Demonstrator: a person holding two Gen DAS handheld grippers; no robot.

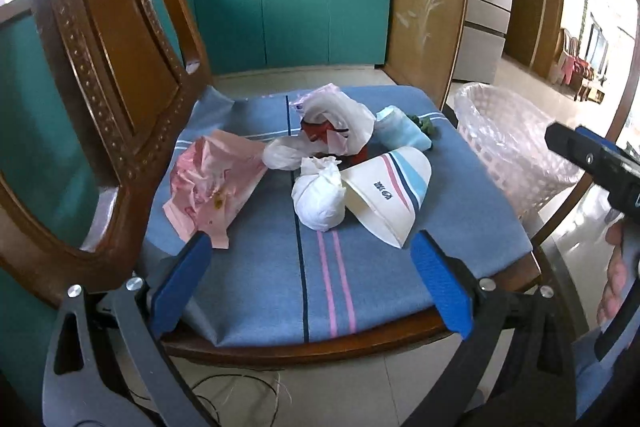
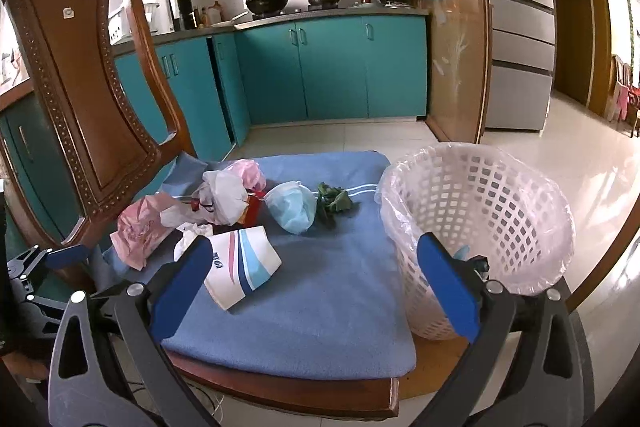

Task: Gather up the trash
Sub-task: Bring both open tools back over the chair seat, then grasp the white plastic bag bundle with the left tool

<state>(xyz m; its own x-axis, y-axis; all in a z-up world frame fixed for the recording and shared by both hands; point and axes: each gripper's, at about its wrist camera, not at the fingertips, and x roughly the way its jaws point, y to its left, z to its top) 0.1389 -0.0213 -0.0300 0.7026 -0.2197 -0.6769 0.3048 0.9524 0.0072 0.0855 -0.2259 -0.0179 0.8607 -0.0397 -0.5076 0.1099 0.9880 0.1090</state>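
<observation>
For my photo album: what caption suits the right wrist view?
Open blue fingers face a cushioned chair strewn with trash, beside a lined basket.

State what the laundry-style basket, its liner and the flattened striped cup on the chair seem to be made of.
Basket: rigid white plastic, judging by its moulded lattice holes. Liner: thin translucent plastic film, wrinkled and glossy. Striped cup: probably coated paper, matte and creased flat.

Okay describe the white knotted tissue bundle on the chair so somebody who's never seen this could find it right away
Find the wooden chair with the blue striped cloth over its seat. In the trash pile there, the bundle sits near the front, between the crumpled pink wrapper and the flattened striped paper cup. It alone is plain white, round, and twisted shut on top.
</observation>
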